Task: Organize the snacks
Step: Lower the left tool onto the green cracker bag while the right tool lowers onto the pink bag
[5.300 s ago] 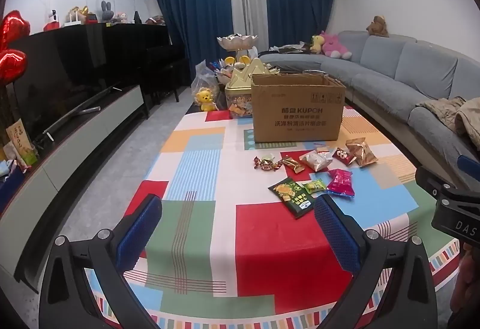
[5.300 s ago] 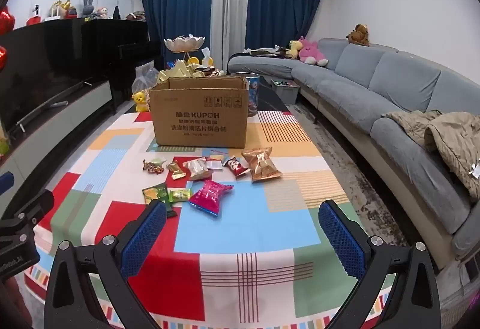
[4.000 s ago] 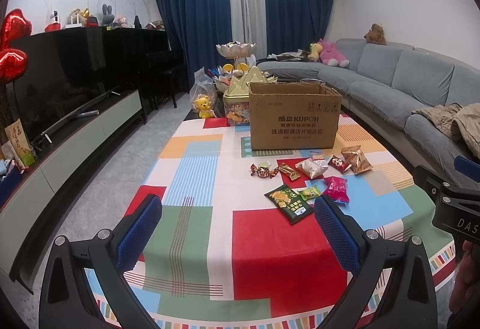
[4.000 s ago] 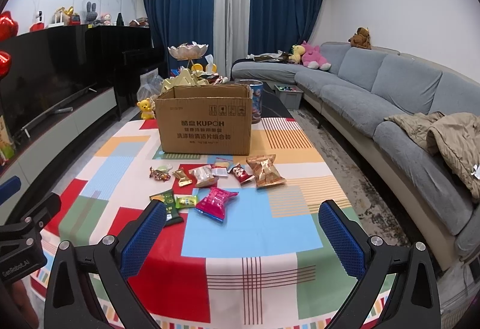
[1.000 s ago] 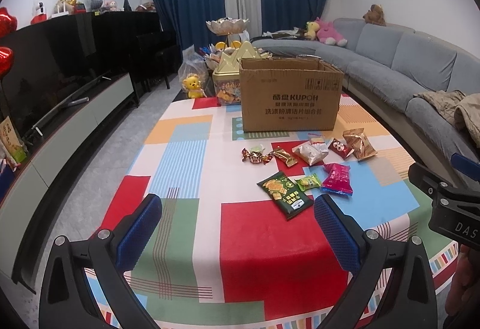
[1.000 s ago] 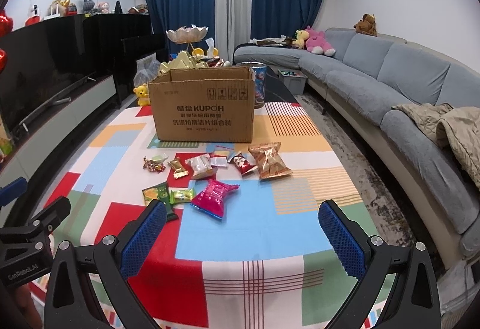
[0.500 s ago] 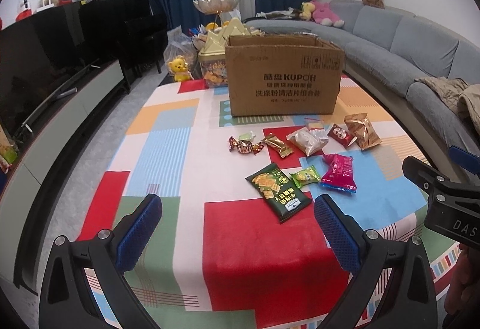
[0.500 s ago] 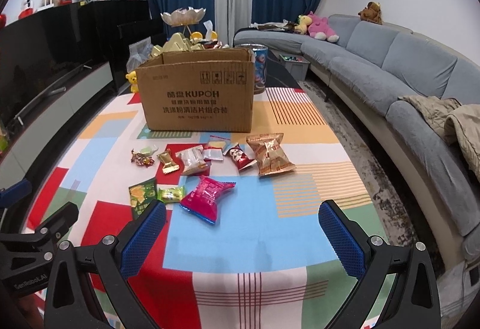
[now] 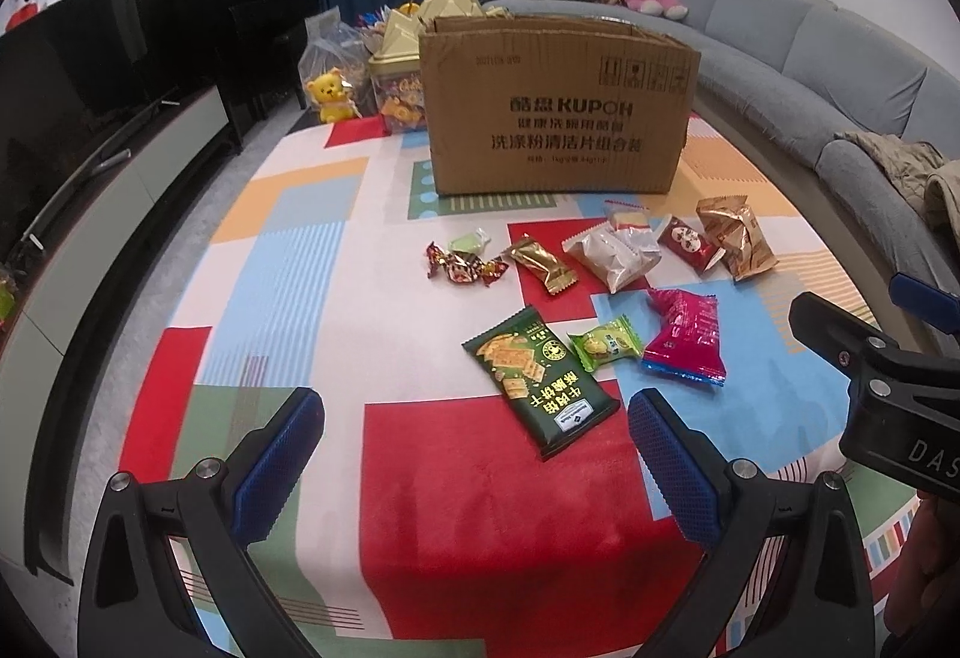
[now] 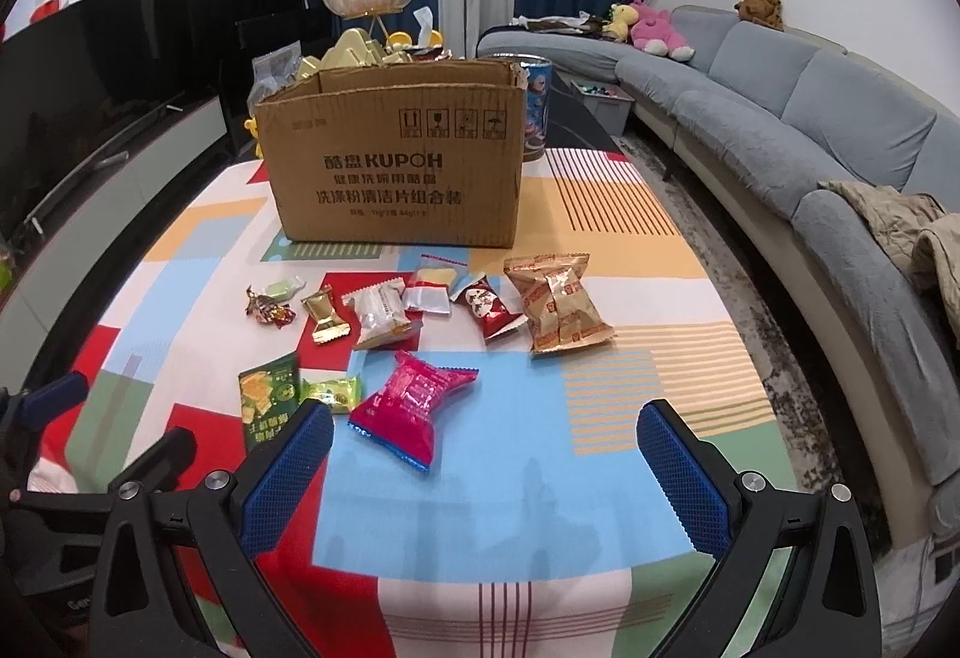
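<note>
Left tool (image 9: 474,457) and right tool (image 10: 483,469) spread wide, empty, above snack packets (image 10: 414,412) before cardboard box (image 10: 396,166).

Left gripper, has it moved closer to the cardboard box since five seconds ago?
Yes. The left gripper has advanced toward the cardboard box, which now looms larger, fingers open.

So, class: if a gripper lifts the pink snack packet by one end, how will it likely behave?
The pink snack packet is pinched at the middle and puffed at both ends, so it probably flexes and sags. Its glossy film may slip between the pads. It looks light for its size, lying flat on the tablecloth.
</note>
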A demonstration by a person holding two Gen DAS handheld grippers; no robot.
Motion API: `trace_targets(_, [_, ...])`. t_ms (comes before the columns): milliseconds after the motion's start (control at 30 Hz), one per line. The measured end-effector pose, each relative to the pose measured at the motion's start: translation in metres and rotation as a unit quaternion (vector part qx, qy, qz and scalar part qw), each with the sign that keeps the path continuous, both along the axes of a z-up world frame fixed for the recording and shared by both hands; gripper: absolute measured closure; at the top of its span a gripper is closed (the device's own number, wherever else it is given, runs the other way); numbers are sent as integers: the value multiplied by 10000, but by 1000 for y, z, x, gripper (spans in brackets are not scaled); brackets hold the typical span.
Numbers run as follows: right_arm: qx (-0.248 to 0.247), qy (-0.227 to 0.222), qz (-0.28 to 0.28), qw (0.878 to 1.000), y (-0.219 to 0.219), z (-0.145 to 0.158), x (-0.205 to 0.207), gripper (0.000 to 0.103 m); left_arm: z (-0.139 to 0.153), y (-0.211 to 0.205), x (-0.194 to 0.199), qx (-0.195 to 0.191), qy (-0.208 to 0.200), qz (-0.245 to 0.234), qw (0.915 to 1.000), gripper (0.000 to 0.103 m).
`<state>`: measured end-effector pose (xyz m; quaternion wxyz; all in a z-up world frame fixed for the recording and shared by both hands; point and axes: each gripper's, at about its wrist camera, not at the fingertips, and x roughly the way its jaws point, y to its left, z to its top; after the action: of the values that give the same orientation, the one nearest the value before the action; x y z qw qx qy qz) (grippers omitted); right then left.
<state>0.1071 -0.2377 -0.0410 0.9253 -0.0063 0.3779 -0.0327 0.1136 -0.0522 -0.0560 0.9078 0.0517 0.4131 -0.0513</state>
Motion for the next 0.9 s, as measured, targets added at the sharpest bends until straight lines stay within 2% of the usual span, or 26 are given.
trace_targets(400, [41,546,48,9985,0,-13,34,0,-20,-13,23,87,337,-24,9994,0])
trace_targets(633, [57,846,21,9964,0,-18,52,0,-34,-20,38,106,780,68,9969,0])
trace_targets(900, [161,1390,126,9901,1,-26,75,0,-43,-22,55,-85,1237,251,9920,0])
